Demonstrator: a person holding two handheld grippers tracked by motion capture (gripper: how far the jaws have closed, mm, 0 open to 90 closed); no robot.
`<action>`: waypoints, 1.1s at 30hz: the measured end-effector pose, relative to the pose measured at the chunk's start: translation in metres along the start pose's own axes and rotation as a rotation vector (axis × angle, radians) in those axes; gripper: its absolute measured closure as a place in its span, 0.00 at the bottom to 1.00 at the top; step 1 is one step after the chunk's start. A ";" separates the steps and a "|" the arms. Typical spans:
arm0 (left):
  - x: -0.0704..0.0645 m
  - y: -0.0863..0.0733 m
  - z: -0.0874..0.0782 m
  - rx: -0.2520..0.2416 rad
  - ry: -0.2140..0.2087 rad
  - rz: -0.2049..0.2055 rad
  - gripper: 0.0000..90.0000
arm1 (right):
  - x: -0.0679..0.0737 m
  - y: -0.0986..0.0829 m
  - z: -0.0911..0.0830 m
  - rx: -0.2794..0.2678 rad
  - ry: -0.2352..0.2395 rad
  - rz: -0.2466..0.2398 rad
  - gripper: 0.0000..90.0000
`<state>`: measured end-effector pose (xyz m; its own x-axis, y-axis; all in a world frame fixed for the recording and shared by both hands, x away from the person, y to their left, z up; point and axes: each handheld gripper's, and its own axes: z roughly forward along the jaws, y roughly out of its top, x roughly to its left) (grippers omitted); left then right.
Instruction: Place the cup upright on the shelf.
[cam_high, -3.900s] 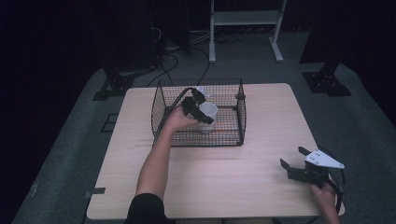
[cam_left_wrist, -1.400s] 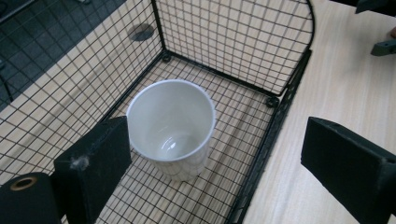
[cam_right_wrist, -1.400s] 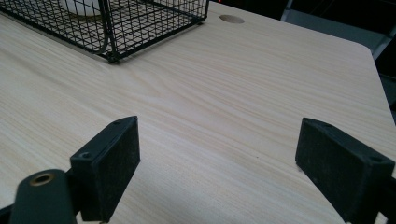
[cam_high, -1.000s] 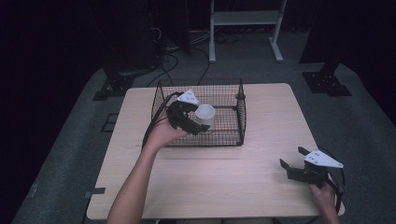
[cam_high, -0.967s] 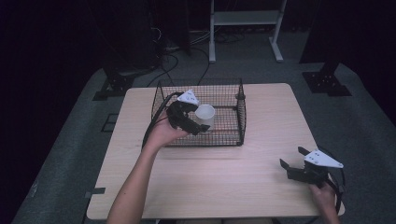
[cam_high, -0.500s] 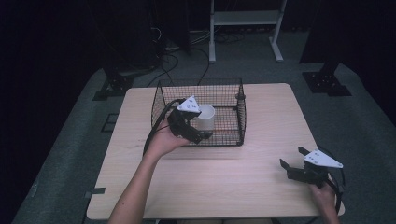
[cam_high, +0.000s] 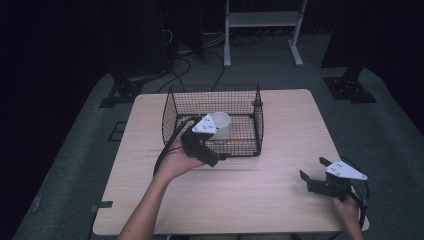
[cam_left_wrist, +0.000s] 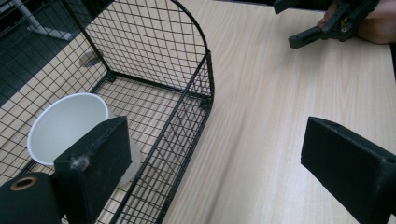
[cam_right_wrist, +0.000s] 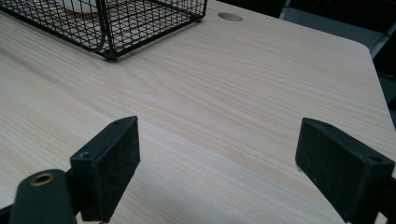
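You have one white cup (cam_high: 220, 124) standing upright inside the one wire basket (cam_high: 257, 131), near its left wall. Your left gripper (cam_high: 214, 156) hovers at the basket's front edge, jaws spread and empty. Your right gripper (cam_high: 314, 174), well right of the basket, also gapes wide over the table (cam_high: 260, 195).

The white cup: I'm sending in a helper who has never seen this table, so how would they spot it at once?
Find the light wooden table, then the black wire basket toward its far side. The white cup stands upright inside it, near the basket's left front part, close by the left gripper, whose jaws are open. It is the only white, round, open-topped thing in the basket.
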<state>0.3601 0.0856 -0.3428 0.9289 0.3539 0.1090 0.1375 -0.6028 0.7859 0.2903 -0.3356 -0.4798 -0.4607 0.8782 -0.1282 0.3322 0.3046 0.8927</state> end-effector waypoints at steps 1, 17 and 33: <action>-0.001 -0.001 0.000 -0.002 -0.003 -0.002 0.09 | 0.000 0.000 0.000 0.000 0.000 -0.001 0.15; -0.023 -0.017 0.001 -0.039 -0.035 -0.015 0.09 | 0.000 0.000 0.000 0.002 -0.006 -0.001 0.15; -0.037 -0.051 -0.003 -0.029 -0.018 -0.065 0.09 | 0.001 0.000 0.001 0.006 -0.008 -0.004 0.15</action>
<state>0.3178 0.1054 -0.3857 0.9245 0.3783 0.0463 0.1878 -0.5577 0.8085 0.2906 -0.3347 -0.4800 -0.4558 0.8797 -0.1352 0.3356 0.3106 0.8894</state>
